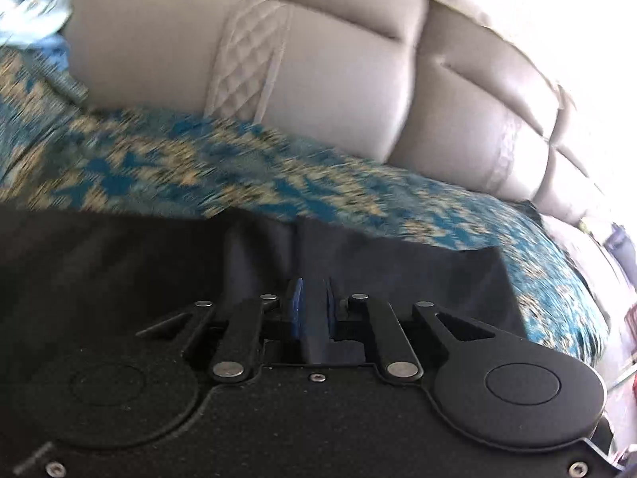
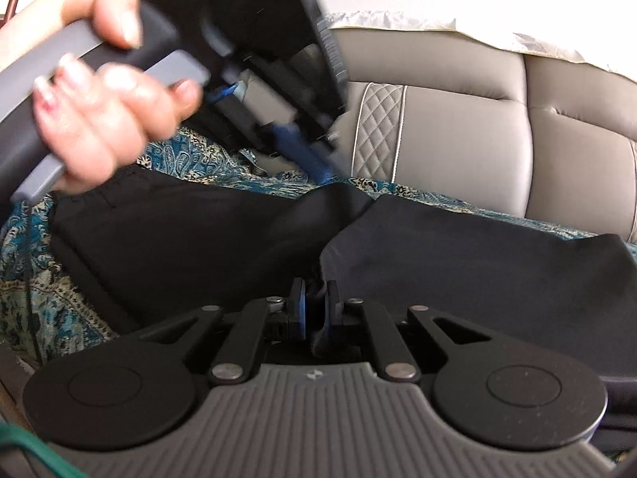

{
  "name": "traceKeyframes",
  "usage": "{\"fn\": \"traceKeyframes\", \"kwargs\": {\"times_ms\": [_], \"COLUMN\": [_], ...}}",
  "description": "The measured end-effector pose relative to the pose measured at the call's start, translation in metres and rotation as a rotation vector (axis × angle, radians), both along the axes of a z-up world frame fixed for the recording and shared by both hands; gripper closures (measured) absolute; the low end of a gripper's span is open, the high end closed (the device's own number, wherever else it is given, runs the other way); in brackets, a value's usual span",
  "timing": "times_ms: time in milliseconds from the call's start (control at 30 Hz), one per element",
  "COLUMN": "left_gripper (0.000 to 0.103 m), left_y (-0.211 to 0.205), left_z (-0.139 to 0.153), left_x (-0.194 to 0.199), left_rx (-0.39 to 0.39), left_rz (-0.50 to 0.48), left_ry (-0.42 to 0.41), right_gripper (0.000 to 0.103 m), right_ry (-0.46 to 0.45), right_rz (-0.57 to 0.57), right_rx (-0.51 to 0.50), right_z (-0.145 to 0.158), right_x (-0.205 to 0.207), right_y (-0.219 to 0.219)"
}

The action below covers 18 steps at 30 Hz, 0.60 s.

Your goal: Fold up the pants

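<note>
Left gripper (image 1: 312, 302) pinches a fold of the black pants (image 1: 119, 263), jaws nearly closed. Right gripper (image 2: 316, 298) likewise clamps pants (image 2: 477, 279) fabric at frame centre. Patterned blue cover (image 2: 40, 302) lower left, sofa back (image 2: 458, 139) upper right.

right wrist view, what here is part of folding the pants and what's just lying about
Part of the job:
- black fabric pants
- right gripper, jaws shut on the pants
- left gripper, jaws shut on the pants

Lying about:
- teal and cream patterned bedspread
- beige quilted leather headboard

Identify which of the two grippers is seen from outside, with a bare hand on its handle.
The left gripper, seen in the right wrist view, hand gripping it; the right gripper shows only its own fingers pinching the black pants.
</note>
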<state>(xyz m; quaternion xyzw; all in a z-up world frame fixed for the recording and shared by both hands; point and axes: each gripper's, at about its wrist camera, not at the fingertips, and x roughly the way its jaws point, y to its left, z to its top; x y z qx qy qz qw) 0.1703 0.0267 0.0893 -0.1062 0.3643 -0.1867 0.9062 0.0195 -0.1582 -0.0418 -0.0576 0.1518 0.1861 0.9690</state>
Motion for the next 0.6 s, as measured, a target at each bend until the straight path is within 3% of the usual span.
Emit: {"fn": "traceKeyframes", "kwargs": {"times_ms": [100, 300, 367, 433, 533, 600], "left_gripper": [0.089, 0.091, 0.09, 0.091, 0.091, 0.091], "left_y": [-0.031, -0.07, -0.066, -0.061, -0.058, -0.061], "left_z": [-0.007, -0.049, -0.055, -0.059, -0.064, -0.066], "left_x": [0.007, 0.036, 0.037, 0.037, 0.032, 0.026], "left_rx": [0.04, 0.177, 0.158, 0.125, 0.117, 0.137], "left_rz": [-0.074, -0.04, -0.033, -0.029, -0.031, -0.03], "left_ry": [-0.033, -0.019, -0.069, -0.069, -0.099, -0.133], "right_gripper": [0.093, 0.087, 0.066, 0.036, 0.032, 0.03], "right_ry": [0.002, 0.0, -0.029, -0.029, -0.026, -0.031], "right_rz": [0.018, 0.074, 0.076, 0.124, 0.095, -0.016], "right_rx": [0.0, -0.05, -0.084, -0.056, 0.03, 0.061], "right_z": [0.0, -0.005, -0.009, -0.008, -0.004, 0.0], "right_x": [-0.002, -0.012, -0.021, -0.03, -0.04, -0.039], "right_y": [0.001, 0.004, -0.002, -0.022, -0.061, -0.088]}}
